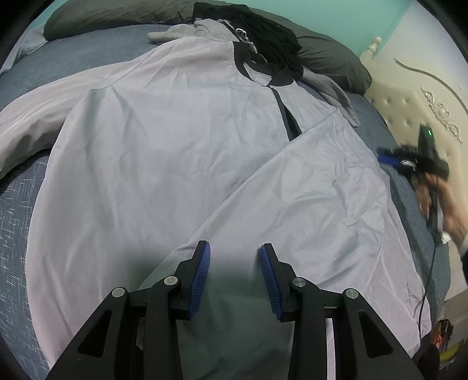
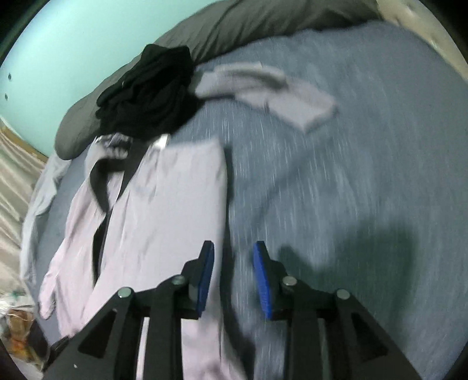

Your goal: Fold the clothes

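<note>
A pale lilac polo shirt (image 1: 181, 152) with a black collar (image 1: 280, 73) lies spread face up on the blue bed sheet (image 1: 17, 219). Its right side is folded over the front in a long panel (image 1: 321, 190). My left gripper (image 1: 234, 251) hovers open over the shirt's lower part, with nothing pinched between its blue pads. In the right wrist view, which is blurred, my right gripper (image 2: 233, 248) stands open over bare sheet (image 2: 351, 175), just beside the shirt's folded edge (image 2: 175, 198). In the left wrist view a hand holds the right gripper (image 1: 389, 157) off the shirt's right side.
A heap of black clothes (image 1: 263, 32) (image 2: 149, 90) and a grey garment (image 1: 327, 84) (image 2: 263, 87) lie beyond the collar. Dark pillows (image 1: 102, 14) (image 2: 234, 26) line the far side. A cream padded headboard (image 1: 409, 96) stands at the right, and a cable (image 1: 424, 292) crosses the shirt's right edge.
</note>
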A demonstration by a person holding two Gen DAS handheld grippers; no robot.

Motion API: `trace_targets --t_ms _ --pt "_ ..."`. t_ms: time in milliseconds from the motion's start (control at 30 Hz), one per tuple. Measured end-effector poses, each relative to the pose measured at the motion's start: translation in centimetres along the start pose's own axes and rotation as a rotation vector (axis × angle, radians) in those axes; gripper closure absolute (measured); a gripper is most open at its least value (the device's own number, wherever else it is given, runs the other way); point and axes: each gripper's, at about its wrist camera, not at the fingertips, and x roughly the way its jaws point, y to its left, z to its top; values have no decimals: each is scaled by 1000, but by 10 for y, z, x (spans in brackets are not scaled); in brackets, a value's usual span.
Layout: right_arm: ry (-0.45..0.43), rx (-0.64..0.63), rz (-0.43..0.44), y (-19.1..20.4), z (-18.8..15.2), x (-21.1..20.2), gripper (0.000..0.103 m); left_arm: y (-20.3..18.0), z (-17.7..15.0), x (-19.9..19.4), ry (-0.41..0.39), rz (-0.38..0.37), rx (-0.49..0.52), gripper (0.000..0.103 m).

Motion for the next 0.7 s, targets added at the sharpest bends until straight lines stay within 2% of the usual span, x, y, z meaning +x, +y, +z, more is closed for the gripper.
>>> trace_targets --t_ms 167,333,400,500,700 --pt "1 76 89 -15 -41 -9 75 -1 -1 0 2 0 -2 64" --pt "-6 113 167 -20 -55 -6 76 1 1 0 5 -4 -4 64" --pt "-2 116 171 -19 -58 -4 90 2 1 0 6 -6 -4 64" --pt "-8 133 169 -22 -60 -3 94 3 1 1 6 -10 -5 64" --pt "-29 183 158 -33 -62 0 96 3 3 0 9 -16 -4 64"
